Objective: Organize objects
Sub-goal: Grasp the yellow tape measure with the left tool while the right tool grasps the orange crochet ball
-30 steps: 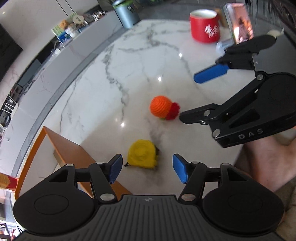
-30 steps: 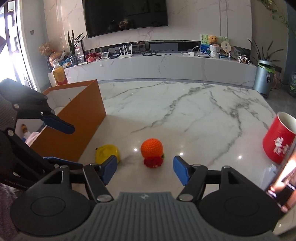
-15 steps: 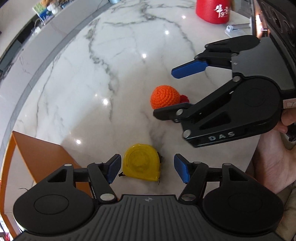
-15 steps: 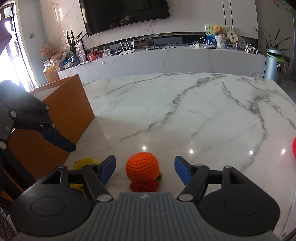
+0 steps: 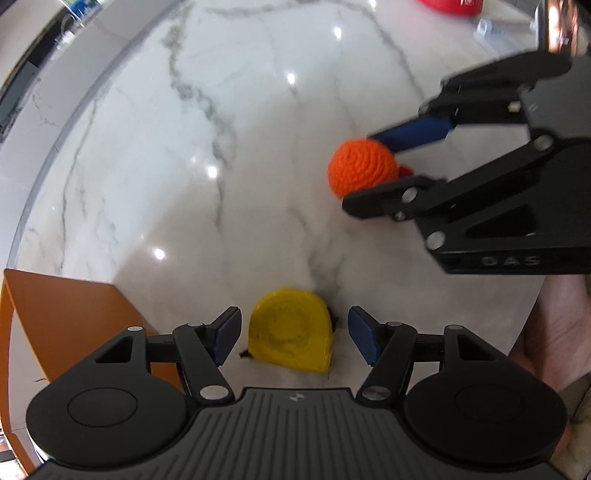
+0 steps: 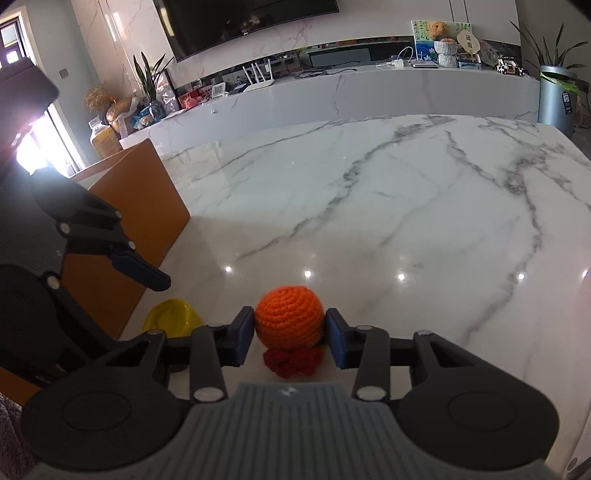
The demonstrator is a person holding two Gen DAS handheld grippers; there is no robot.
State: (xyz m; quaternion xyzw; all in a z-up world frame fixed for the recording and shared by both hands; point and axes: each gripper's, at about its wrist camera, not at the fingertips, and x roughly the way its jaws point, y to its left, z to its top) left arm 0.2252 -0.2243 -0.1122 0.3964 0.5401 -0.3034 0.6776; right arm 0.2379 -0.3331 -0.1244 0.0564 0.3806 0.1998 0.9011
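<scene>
A yellow tape measure [image 5: 290, 330] lies on the marble table between the open fingers of my left gripper [image 5: 291, 334]; the pads stand beside it with small gaps. It also shows in the right wrist view [image 6: 171, 317]. An orange crocheted ball [image 6: 290, 317] with a red crocheted base [image 6: 293, 362] sits between the pads of my right gripper [image 6: 290, 334], which touch both its sides. In the left wrist view the ball [image 5: 364, 168] sits between the right gripper's fingers [image 5: 384, 201].
An orange box [image 6: 125, 218] with a white inside stands at the table's left; its corner shows in the left wrist view [image 5: 70, 317]. A red cup [image 5: 450, 5] and a clear stand are at the far side. The marble table [image 6: 406, 206] stretches ahead.
Both grippers moved forward and down. The right gripper's fingers closed in around the orange ball until the pads touch it. The left gripper's open fingers now flank the tape measure.
</scene>
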